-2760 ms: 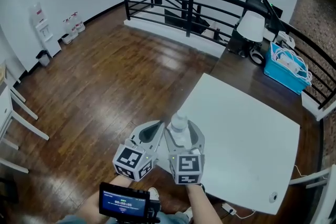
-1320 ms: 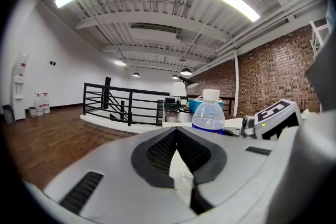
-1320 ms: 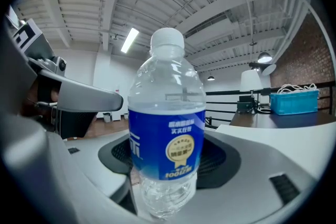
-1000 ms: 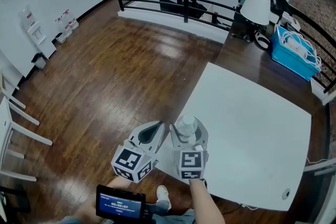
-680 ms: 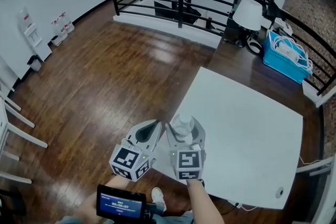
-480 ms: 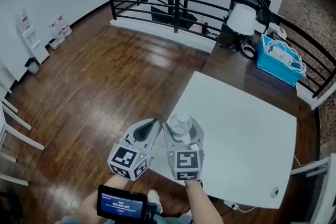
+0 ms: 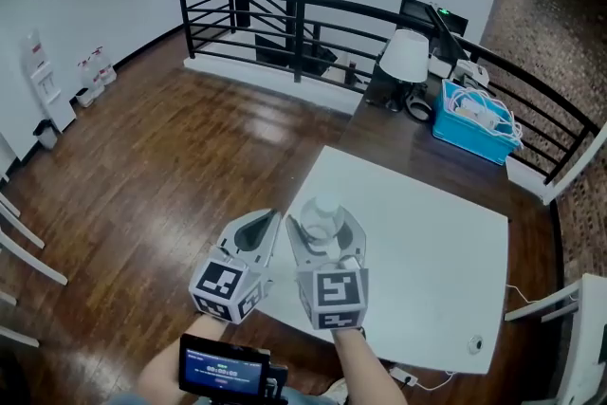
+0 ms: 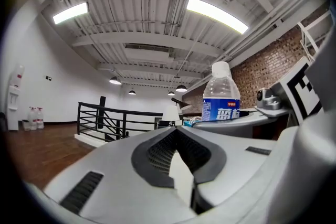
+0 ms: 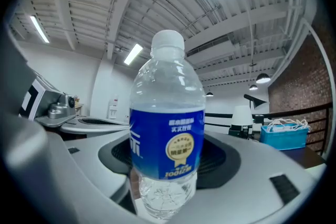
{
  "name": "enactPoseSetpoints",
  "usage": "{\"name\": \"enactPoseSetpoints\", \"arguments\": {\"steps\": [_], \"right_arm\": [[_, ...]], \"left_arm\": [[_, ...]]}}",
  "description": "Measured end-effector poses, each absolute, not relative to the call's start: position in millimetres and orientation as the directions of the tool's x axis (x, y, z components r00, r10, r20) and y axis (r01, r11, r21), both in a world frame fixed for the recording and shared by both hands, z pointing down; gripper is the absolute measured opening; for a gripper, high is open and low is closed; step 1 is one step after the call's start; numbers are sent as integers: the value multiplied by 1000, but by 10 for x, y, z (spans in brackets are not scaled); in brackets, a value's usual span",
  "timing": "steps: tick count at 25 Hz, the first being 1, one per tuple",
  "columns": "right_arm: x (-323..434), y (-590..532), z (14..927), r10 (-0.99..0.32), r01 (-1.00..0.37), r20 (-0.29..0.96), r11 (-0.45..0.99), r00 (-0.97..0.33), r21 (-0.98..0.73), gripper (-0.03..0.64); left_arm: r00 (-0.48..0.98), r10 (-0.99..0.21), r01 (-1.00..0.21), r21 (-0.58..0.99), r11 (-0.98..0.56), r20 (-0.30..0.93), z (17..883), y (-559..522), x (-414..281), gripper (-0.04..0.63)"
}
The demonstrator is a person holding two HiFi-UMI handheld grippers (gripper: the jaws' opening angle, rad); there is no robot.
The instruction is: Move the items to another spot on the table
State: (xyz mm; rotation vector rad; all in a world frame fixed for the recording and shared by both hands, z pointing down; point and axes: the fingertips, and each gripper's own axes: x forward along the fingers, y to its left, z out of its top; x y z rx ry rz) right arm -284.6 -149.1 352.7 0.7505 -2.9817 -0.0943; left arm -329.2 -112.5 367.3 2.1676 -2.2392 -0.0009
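The right claw holds the water bottle standing up straight, over the near corner of the white bench, and the left claw just beside it is closed, with nothing in it.

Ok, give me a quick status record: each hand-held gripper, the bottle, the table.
left hand-held gripper: jaws together, nothing between them
right hand-held gripper: jaws closed on the water bottle
water bottle: upright, white cap on, blue label, clear lower part between the right jaws
table: white; both grippers overlap its near corner in the head view
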Motion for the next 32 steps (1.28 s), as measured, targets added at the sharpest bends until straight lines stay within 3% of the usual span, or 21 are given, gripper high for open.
{"name": "enactPoseSetpoints", "arguments": {"steps": [16,32], "right_arm": [[-2422,-1467,3310,-501,-497,27,863,-865,85,290],[-1373,-1754,3217,-624,-621,23,780,-781,71,290]], "left_arm": [[4,-1000,-1000,4,-5,-12,3403,-1154,-2832,3],[148,-989,-989,-21,-148,-12,3376,-1478,-1824,3]]}}
